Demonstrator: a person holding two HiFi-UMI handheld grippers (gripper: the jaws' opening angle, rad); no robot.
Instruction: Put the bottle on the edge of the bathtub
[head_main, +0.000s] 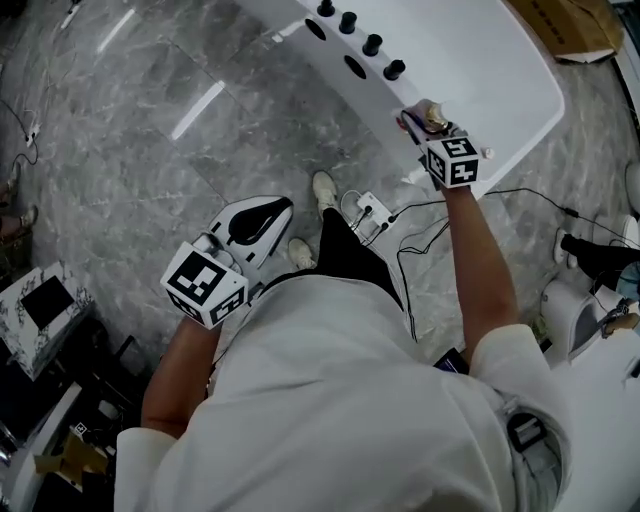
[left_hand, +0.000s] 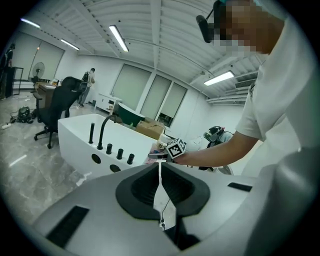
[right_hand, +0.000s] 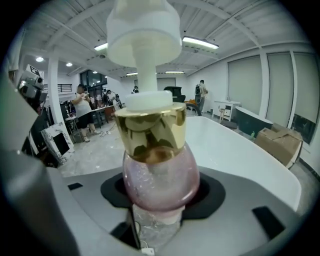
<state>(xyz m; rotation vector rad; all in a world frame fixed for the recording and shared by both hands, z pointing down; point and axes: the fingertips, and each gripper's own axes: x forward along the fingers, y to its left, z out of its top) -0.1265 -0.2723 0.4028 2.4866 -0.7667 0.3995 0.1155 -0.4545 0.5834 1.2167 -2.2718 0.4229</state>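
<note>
A pump bottle (right_hand: 152, 165) with a pink glittery body, a gold collar and a white pump head stands upright between the jaws of my right gripper (right_hand: 155, 202), which is shut on its lower body. In the head view this gripper (head_main: 440, 140) holds the bottle (head_main: 432, 117) over the near rim of the white bathtub (head_main: 470, 60); whether the bottle touches the rim I cannot tell. My left gripper (head_main: 272, 210) hangs low over the floor, away from the tub, with its jaws shut (left_hand: 160, 187) and nothing between them.
Several black tap knobs (head_main: 358, 32) and a black spout (left_hand: 105, 127) line the tub's rim to the left of the bottle. A cardboard box (head_main: 570, 25) lies beyond the tub. A power strip and cables (head_main: 372, 210) run across the grey marble floor by my feet.
</note>
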